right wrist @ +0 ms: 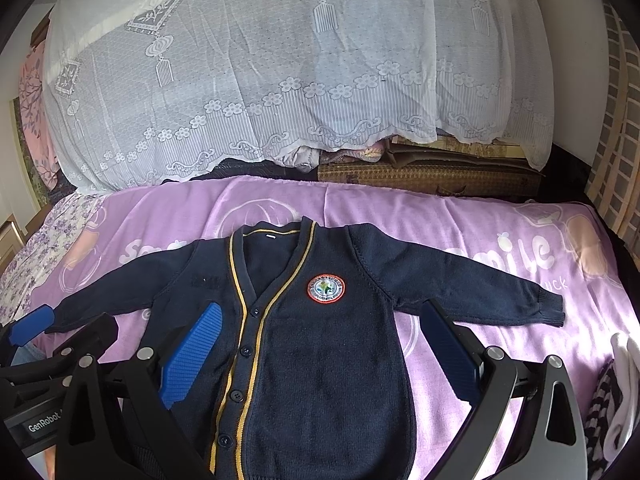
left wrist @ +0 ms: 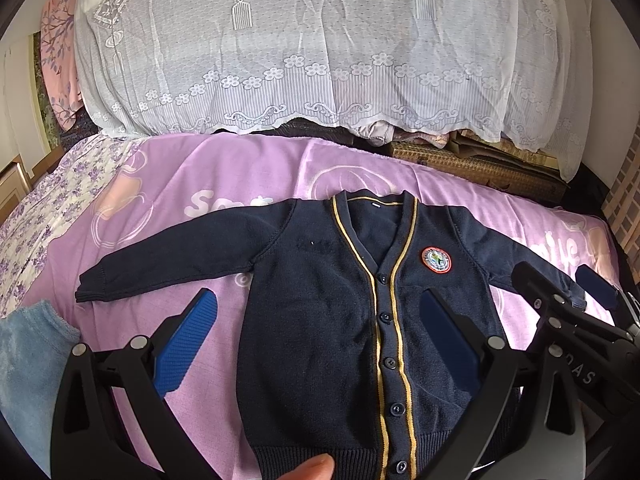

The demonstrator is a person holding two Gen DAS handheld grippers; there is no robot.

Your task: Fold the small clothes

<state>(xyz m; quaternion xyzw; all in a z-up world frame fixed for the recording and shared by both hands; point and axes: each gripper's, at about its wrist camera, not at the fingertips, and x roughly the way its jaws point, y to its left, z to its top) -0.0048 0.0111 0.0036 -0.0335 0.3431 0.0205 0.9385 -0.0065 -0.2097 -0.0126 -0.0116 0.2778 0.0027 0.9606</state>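
Both my left gripper [left wrist: 320, 344] and right gripper [right wrist: 320, 354] hover with fingers apart over the navy knit button-front cardigan [left wrist: 352, 320] lying flat just ahead, where a shallow pinch risks bunching one layer.

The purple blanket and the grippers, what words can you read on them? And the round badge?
"Smile": purple blanket, beside the cardigan.
"GenRobot": left gripper body.
Round badge: lettering too small to read.
Collar tag: too small to read.
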